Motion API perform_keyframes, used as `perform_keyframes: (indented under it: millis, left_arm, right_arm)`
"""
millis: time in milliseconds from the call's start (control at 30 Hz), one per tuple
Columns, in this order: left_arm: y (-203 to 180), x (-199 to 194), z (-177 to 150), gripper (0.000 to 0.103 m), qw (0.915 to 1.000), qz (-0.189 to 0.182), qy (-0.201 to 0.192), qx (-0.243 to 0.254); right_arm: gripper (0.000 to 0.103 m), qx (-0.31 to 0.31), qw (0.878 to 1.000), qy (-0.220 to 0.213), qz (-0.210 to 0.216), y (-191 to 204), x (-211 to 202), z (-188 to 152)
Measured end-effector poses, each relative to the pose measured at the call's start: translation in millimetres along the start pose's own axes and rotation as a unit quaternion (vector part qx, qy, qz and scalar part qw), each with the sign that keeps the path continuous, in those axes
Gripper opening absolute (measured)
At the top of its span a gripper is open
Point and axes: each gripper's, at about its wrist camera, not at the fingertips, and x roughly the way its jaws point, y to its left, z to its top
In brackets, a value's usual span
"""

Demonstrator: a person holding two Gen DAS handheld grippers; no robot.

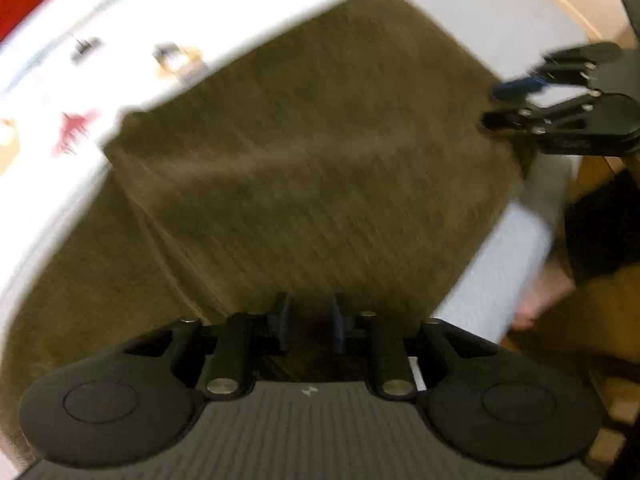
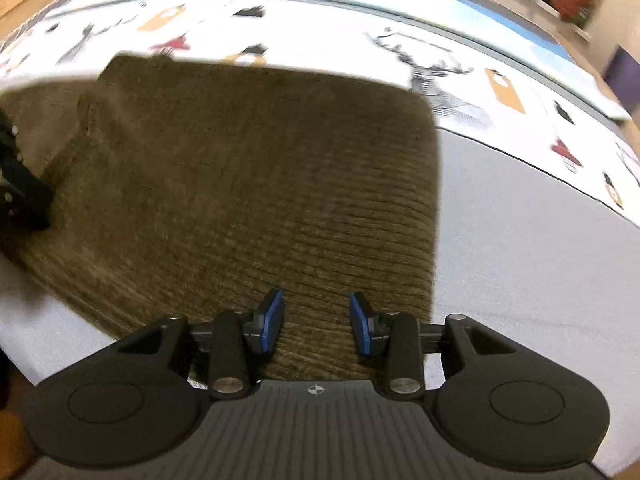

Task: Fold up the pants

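Pants: brown corduroy pants (image 2: 248,184) lie on a patterned bedspread (image 2: 500,92), directly under both grippers.
Left gripper (image 1: 310,322): fingers apart, nothing between them, pointing down over the cloth.
Right gripper (image 2: 316,326): fingers apart, empty, above the near edge.
Progress: seemingly folded into a compact block; perhaps one fold or smoothing left.

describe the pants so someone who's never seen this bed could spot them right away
Start at the white bedcover printed with small cartoon figures. The pants lie on it, folded into a blocky shape, under the right gripper. They are the only olive-brown, ribbed corduroy thing on the pale bedding.
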Motion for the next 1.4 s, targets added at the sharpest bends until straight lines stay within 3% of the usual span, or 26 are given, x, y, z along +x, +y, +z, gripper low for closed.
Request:
perform_keyframes:
  millis: [167,300,433,700,900,1033,1233,1267,1333,1400]
  left_arm:
    - [3,-29,-6,0.034,0.9965,0.029,-0.067,-0.041]
    - [-5,-43,-14,0.034,0.9941,0.042,-0.090,-0.043]
    - [-13,-51,-19,0.034,0.9930,0.045,-0.100,-0.043]
    - [-11,-63,-44,0.034,0.9901,0.057,-0.104,-0.075]
    - [-5,-76,-81,0.034,0.9818,0.071,-0.121,-0.129]
    - [9,-91,-112,0.034,0.9687,0.088,-0.149,-0.178]
    - [50,-103,-159,0.035,0.9399,0.094,-0.168,-0.282]
    - [57,-103,-165,0.037,0.9346,0.095,-0.168,-0.299]
    - [74,-103,-180,0.057,0.9198,0.096,-0.166,-0.343]
    - [91,-103,-193,0.067,0.9041,0.092,-0.163,-0.384]
  right_arm:
    - [0.044,0.072,0.994,-0.079,0.013,-28,-58,27]
    - [0.050,0.095,0.983,-0.159,-0.001,-49,-112,45]
    - [0.057,0.087,0.974,-0.208,-0.008,-56,-137,41]
    - [0.057,0.132,0.975,-0.176,0.005,-35,-92,15]
    - [0.057,0.123,0.984,-0.125,0.022,-3,-53,1]
    - [0.057,0.084,0.988,-0.122,0.038,22,-43,11]
    - [0.057,-0.013,0.994,-0.103,0.038,60,-26,15]
    - [0.057,-0.028,0.994,-0.100,0.036,65,-24,15]
    - [0.057,-0.058,0.994,-0.090,0.035,73,-18,14]
    - [0.057,-0.088,0.993,-0.067,0.028,81,-7,14]
